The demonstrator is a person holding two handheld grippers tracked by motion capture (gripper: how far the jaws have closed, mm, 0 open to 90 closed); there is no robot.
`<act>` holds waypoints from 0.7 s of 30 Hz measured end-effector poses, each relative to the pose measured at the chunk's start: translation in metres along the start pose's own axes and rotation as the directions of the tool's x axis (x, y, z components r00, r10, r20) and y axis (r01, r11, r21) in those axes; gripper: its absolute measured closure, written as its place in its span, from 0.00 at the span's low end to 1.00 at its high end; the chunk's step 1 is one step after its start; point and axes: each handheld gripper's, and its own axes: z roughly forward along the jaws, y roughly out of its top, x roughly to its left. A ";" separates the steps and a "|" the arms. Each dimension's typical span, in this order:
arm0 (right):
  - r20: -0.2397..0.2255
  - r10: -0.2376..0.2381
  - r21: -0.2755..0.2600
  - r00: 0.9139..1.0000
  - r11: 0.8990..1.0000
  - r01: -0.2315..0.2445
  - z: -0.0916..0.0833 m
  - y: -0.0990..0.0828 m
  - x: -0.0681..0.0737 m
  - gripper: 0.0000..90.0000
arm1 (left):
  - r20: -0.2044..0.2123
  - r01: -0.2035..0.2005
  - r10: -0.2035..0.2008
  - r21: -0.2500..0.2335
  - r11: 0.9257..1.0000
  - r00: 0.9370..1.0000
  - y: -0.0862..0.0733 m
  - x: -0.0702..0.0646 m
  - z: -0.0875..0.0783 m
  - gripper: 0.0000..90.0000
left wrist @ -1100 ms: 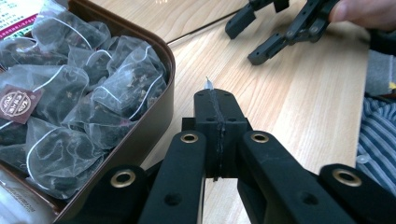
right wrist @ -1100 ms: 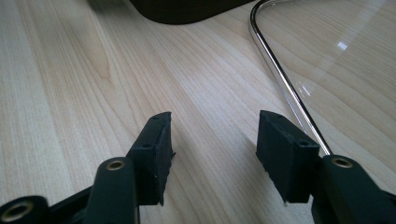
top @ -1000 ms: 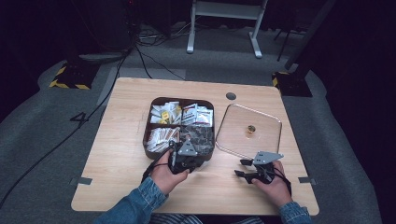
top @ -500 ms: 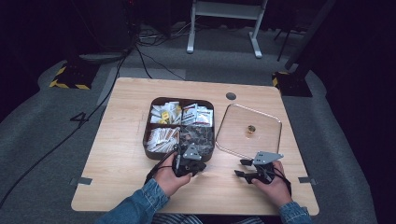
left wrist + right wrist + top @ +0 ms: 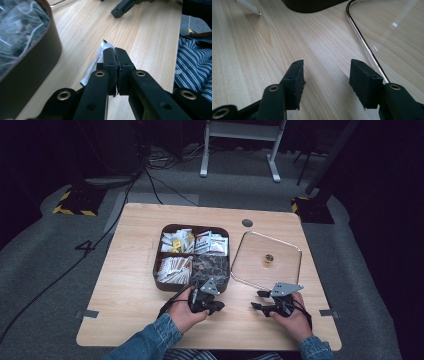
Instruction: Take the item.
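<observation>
We held the white sachet [image 5: 96, 65] pinched in our left gripper [image 5: 116, 58], jaws clamped almost flat on its near end, so its long axis ran on past the tips and down toward the table [image 5: 150, 37]. The brown sectioned tray [image 5: 37, 57] it belonged to lay just beside that gripper, on its left in the left gripper view. Our right gripper [image 5: 325, 75] rested farther off, beside the glass lid [image 5: 387, 30], jaws parted and holding nothing, so the left was nearer for the drop.
</observation>
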 end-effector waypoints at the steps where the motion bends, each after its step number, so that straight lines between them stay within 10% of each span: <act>1: 0.000 0.000 0.000 1.000 1.000 0.000 0.000 0.000 0.000 0.51 | 0.009 0.007 -0.007 0.003 1.000 1.000 0.000 -0.001 0.000 0.93; 13: 0.000 -0.001 0.000 1.000 1.000 0.001 0.000 0.000 0.000 0.51 | 0.011 0.038 -0.037 -0.056 0.998 0.999 0.001 0.001 -0.008 0.72; 21: -0.004 0.005 -0.002 1.000 1.000 -0.005 0.000 0.000 -0.001 0.51 | -0.124 0.037 -0.050 -0.104 0.994 0.991 -0.001 0.007 -0.023 0.59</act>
